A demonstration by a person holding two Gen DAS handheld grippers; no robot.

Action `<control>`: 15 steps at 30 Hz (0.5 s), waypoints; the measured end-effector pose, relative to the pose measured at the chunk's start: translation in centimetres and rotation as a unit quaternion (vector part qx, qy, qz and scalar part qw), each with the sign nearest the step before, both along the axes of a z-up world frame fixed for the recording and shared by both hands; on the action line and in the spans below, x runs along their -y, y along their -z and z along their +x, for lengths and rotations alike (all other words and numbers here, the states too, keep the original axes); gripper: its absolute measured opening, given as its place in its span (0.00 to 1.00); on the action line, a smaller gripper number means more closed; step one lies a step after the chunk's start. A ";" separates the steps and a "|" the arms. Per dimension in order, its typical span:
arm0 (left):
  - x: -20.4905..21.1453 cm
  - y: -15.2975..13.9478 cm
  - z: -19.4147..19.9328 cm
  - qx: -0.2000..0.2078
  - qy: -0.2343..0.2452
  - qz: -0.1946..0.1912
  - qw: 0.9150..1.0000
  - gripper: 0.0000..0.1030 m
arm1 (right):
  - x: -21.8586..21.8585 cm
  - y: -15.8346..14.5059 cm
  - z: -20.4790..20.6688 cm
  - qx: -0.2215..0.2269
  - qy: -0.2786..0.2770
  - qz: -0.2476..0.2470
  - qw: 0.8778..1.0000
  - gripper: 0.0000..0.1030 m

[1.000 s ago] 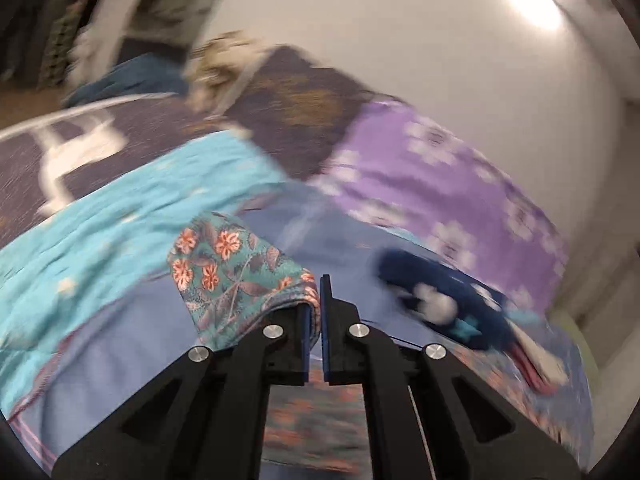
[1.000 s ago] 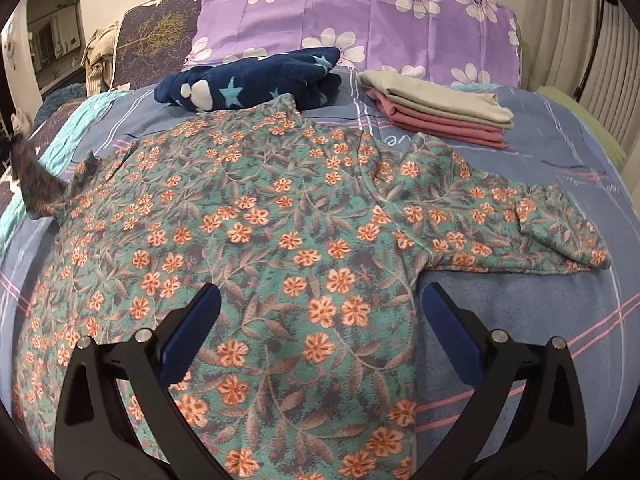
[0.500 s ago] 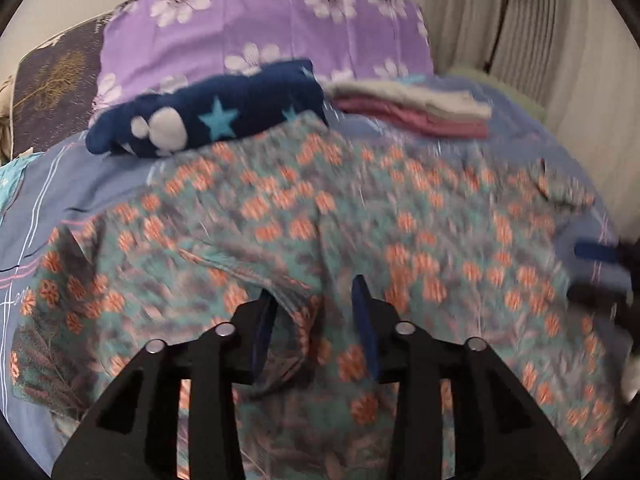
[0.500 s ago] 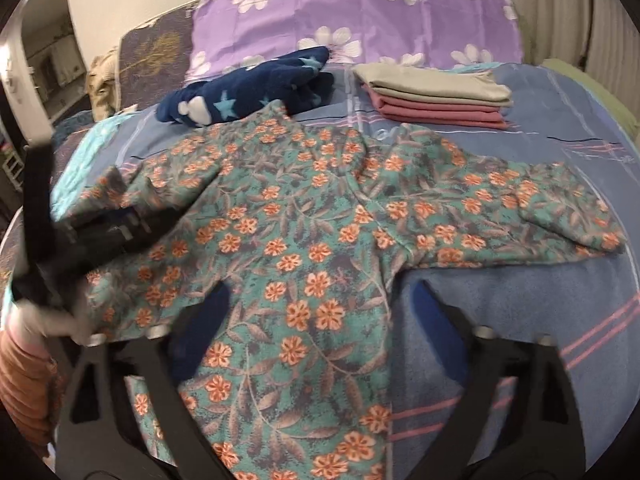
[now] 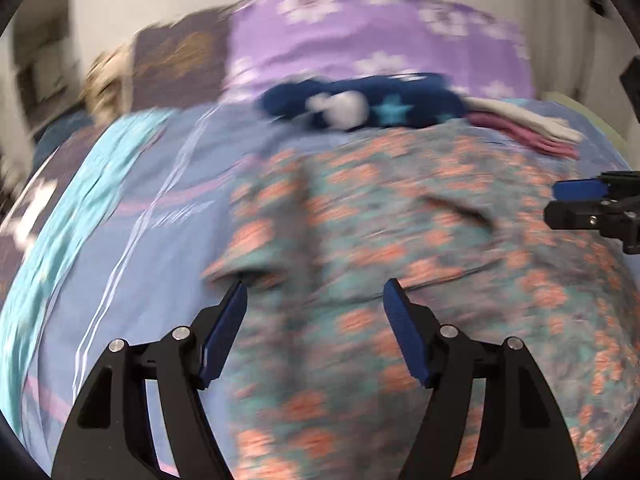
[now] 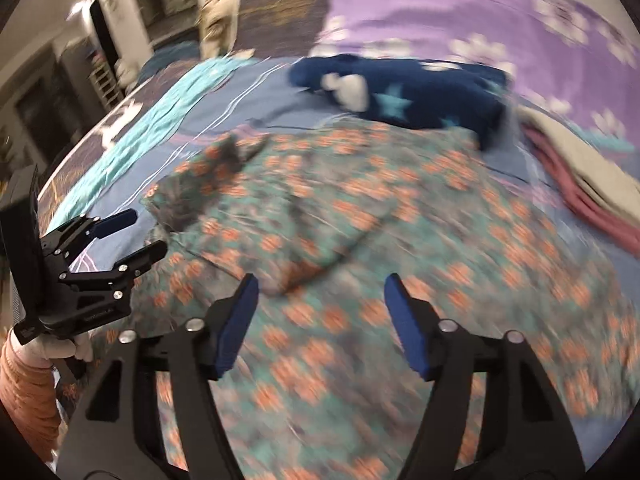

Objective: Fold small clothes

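Observation:
A teal shirt with orange flowers (image 5: 400,240) lies spread on the blue bedsheet, its left sleeve folded in over the body (image 6: 248,200). My left gripper (image 5: 316,292) is open and empty, hovering over the shirt's left edge; it also shows at the left of the right wrist view (image 6: 136,232). My right gripper (image 6: 320,284) is open and empty above the shirt's middle; its tip shows at the right edge of the left wrist view (image 5: 580,204). Both views are motion-blurred.
A navy star-print garment (image 6: 404,96) lies just beyond the shirt. A folded pile of beige and pink clothes (image 6: 584,172) sits at the right. A purple flowered pillow (image 5: 380,36) stands at the bed's head. A turquoise cloth (image 5: 80,200) lies to the left.
My left gripper let go of the sleeve, which now lies folded over the shirt, and opened wide. Both grippers have swung over the shirt.

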State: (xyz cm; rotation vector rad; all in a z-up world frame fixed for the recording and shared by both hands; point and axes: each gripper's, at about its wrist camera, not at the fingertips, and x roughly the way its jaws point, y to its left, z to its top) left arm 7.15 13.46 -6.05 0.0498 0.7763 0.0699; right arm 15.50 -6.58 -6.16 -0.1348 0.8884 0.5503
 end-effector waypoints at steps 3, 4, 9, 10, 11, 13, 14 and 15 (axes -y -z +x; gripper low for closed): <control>-2.8 1.4 0.9 -0.020 -0.065 0.036 0.997 0.69 | -4.2 2.0 2.4 -0.005 0.000 -0.040 0.999 0.67; -3.4 1.7 1.6 -0.024 -0.074 0.041 0.996 0.69 | -4.9 2.7 3.1 -0.011 0.007 -0.048 0.999 0.66; -4.2 2.7 4.8 -0.027 -0.102 0.075 0.992 0.69 | -2.2 4.0 5.6 -0.053 0.064 0.010 0.996 0.07; -4.5 2.8 4.7 -0.029 -0.110 0.081 0.990 0.69 | -0.1 3.7 5.6 -0.065 0.080 0.048 0.994 0.07; -4.7 3.2 4.8 -0.032 -0.116 0.082 0.989 0.69 | 2.5 3.3 5.2 -0.076 0.100 0.079 0.989 0.07; -5.1 3.8 4.9 -0.039 -0.122 0.074 0.989 0.69 | 7.4 3.4 3.9 -0.102 0.127 0.115 0.980 0.09; -5.3 3.8 4.9 -0.038 -0.125 0.069 0.989 0.71 | 9.0 3.8 3.3 -0.122 0.134 0.131 0.975 0.10; -5.4 3.7 4.6 -0.036 -0.127 0.067 0.989 0.71 | 11.0 4.5 2.5 -0.150 0.143 0.149 0.967 0.13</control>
